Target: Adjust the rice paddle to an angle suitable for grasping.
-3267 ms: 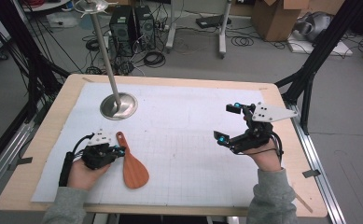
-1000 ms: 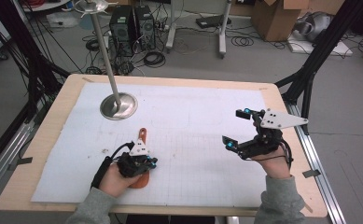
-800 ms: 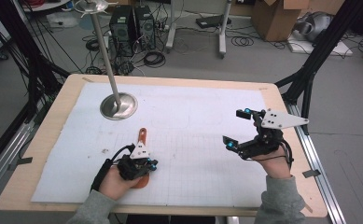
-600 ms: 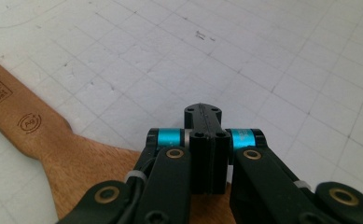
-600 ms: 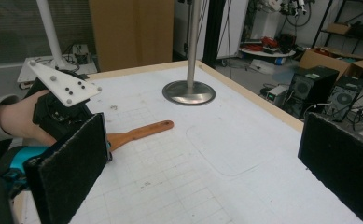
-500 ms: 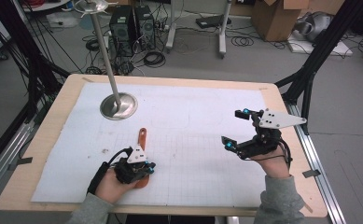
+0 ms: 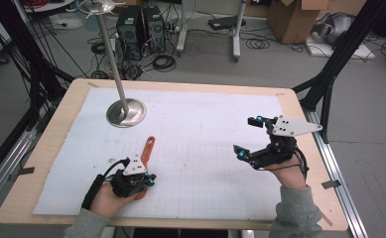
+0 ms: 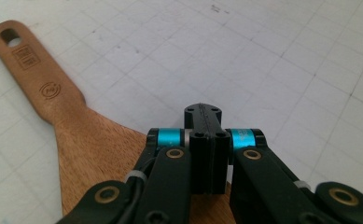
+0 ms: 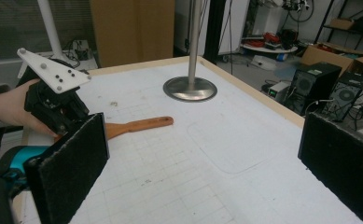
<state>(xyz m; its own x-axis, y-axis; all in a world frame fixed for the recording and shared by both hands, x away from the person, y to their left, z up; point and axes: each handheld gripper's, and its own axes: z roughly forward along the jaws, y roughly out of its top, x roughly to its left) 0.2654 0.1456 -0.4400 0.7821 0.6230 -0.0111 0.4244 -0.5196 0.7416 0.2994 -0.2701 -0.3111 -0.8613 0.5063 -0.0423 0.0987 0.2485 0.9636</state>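
Observation:
A wooden spatula (image 7: 148, 148) lies flat on the white gridded paper, its handle pointing away toward the stand. My left gripper (image 7: 150, 182) sits low over the blade end of the spatula (image 8: 67, 121); its jaws are shut tight together with nothing between them, tips (image 8: 203, 112) just past the blade's edge. Whether they touch the wood I cannot tell. My right gripper (image 7: 247, 136) hovers over the right side of the table, open wide and empty. Its two black pads (image 9: 72, 163) frame the spatula (image 9: 137, 125) lying farther off.
A steel stand with a round base (image 7: 126, 112) and a tall pole rises at the back left of the paper sheet (image 7: 205, 119). The wooden table edge (image 7: 180, 85) borders the sheet. Cables, computers and boxes sit on the floor beyond.
Since the oldest frame the spatula has shifted right, its handle swung to the right. Over the last second the shut left gripper slid slightly left over the blade. The right gripper stayed put.

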